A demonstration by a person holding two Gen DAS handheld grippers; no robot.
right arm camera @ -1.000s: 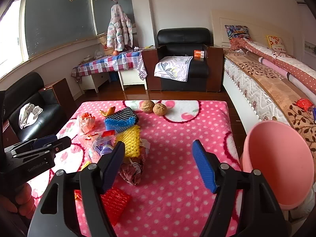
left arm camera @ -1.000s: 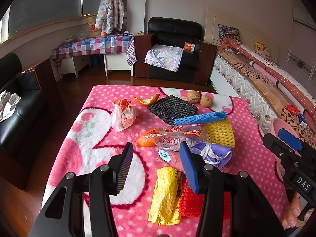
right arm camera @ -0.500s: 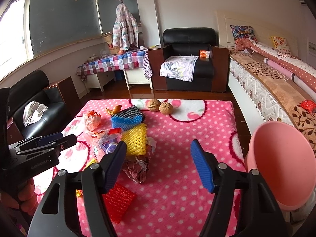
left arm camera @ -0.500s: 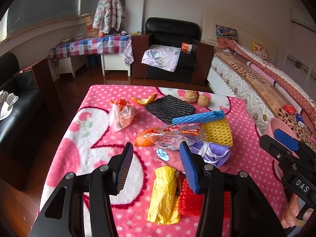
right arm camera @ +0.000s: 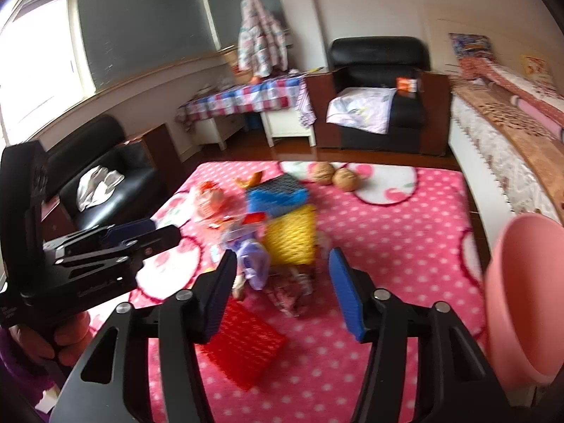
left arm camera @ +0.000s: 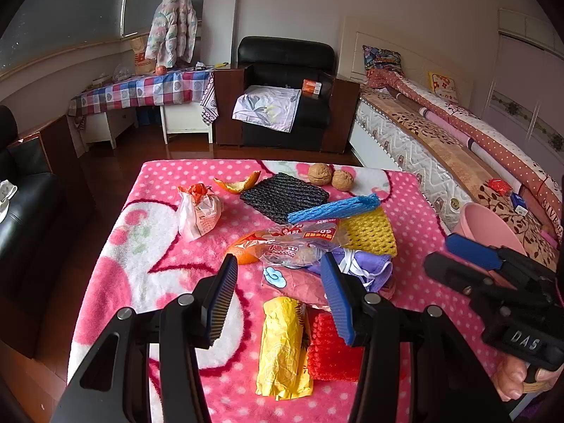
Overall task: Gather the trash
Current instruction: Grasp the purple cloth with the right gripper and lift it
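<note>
Trash lies on a pink dotted blanket (left arm camera: 148,246): a yellow wrapper (left arm camera: 283,349), red foam net (left arm camera: 329,352), purple wrapper (left arm camera: 366,264), clear snack bag (left arm camera: 299,243), yellow net (left arm camera: 370,232), blue net (left arm camera: 335,208), black net (left arm camera: 283,195), orange peel (left arm camera: 236,185), a small bag (left arm camera: 197,211) and two walnuts (left arm camera: 331,176). My left gripper (left arm camera: 278,299) is open and empty above the yellow wrapper. My right gripper (right arm camera: 282,292) is open and empty above the purple wrapper (right arm camera: 252,264) and red net (right arm camera: 246,345). A pink bin (right arm camera: 525,299) stands at the right.
A bed (left arm camera: 458,134) runs along the right side. A black armchair (left arm camera: 285,88) and a checked table (left arm camera: 141,91) stand behind. A black sofa (right arm camera: 102,176) is at the left. The table's edge drops to a wooden floor.
Both grippers have moved forward and lower toward the trash pile. The right wrist view has swung left and is blurred. Both stay open and empty.
</note>
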